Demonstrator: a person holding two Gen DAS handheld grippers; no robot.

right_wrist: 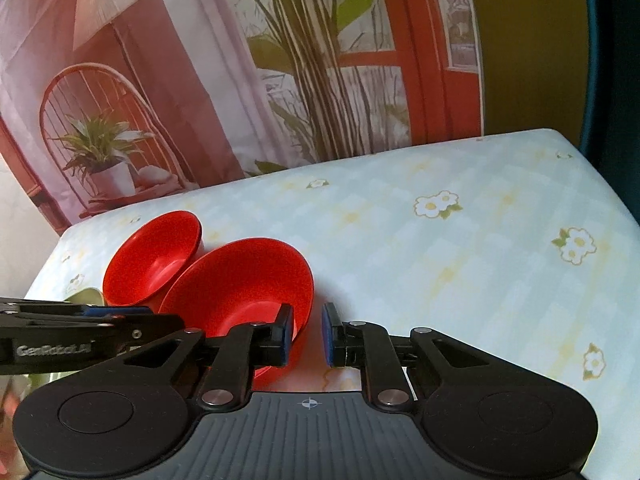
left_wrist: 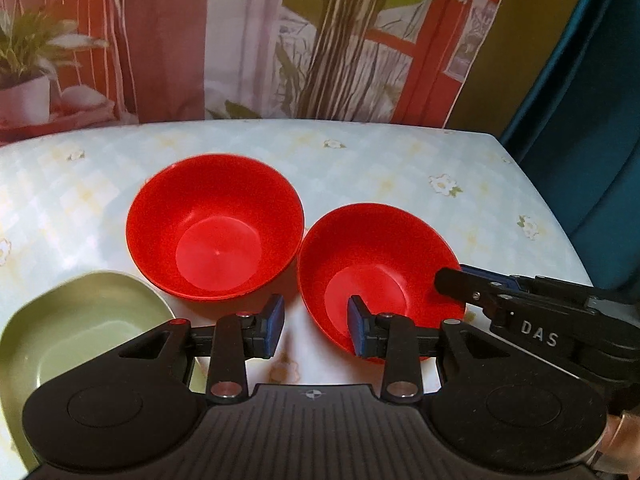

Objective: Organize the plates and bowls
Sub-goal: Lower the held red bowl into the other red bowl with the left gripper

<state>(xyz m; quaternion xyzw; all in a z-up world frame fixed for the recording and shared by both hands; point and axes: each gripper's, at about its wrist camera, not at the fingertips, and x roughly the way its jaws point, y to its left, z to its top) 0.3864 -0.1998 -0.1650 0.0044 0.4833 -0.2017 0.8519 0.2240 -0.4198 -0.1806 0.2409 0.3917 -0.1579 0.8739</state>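
Two red bowls (left_wrist: 214, 226) (left_wrist: 378, 272) are seen mid-frame; a green plate (left_wrist: 76, 328) lower left. Left gripper (left_wrist: 316, 330) and right gripper (right_wrist: 307, 334) are held open, empty.

a home eating spot is shown. a table (right_wrist: 460, 264) is covered with a pale checked cloth printed with little white flowers. two red bowls (left_wrist: 214, 226) and a green dish (left_wrist: 76, 332) are set on it at about 7 o'clock. at 12 o'clock a big printed backdrop (right_wrist: 224, 80) is hung, with a chair, potted plants and a red window frame pictured on it.
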